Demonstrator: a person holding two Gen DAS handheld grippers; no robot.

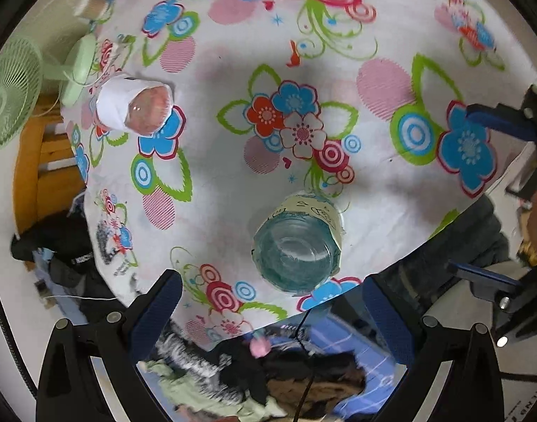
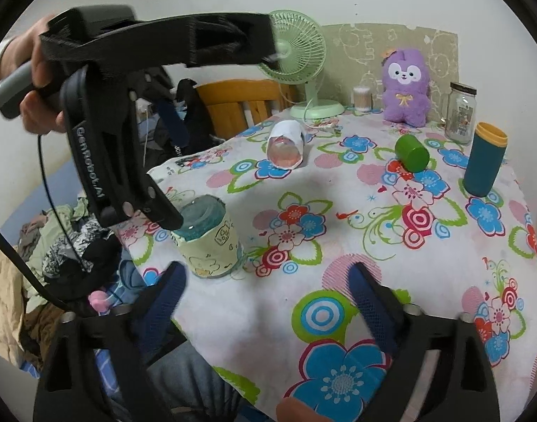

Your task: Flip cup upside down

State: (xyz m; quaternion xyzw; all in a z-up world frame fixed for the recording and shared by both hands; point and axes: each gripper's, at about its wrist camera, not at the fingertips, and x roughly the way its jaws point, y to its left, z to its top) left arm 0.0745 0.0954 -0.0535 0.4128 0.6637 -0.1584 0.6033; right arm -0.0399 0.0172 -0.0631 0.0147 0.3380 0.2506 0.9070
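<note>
A clear glass cup with a pale yellow cartoon sleeve [image 1: 298, 246] stands base-up near the front left edge of the flowered table; it also shows in the right wrist view [image 2: 208, 237]. My left gripper [image 1: 272, 313] is open and empty, hovering above the cup and looking down; its body [image 2: 113, 133] shows in the right wrist view, held above and left of the cup. My right gripper [image 2: 264, 288] is open and empty, low over the table's front, to the right of the cup; its fingers [image 1: 493, 119] show at the right edge of the left wrist view.
A second glass with a white sleeve [image 2: 286, 146] lies on its side further back, also seen from the left [image 1: 134, 107]. A green cup [image 2: 411, 153], a teal bottle [image 2: 484, 161], a glass jar [image 2: 461, 112], a purple plush [image 2: 405, 84] and a green fan [image 2: 296, 52] stand behind.
</note>
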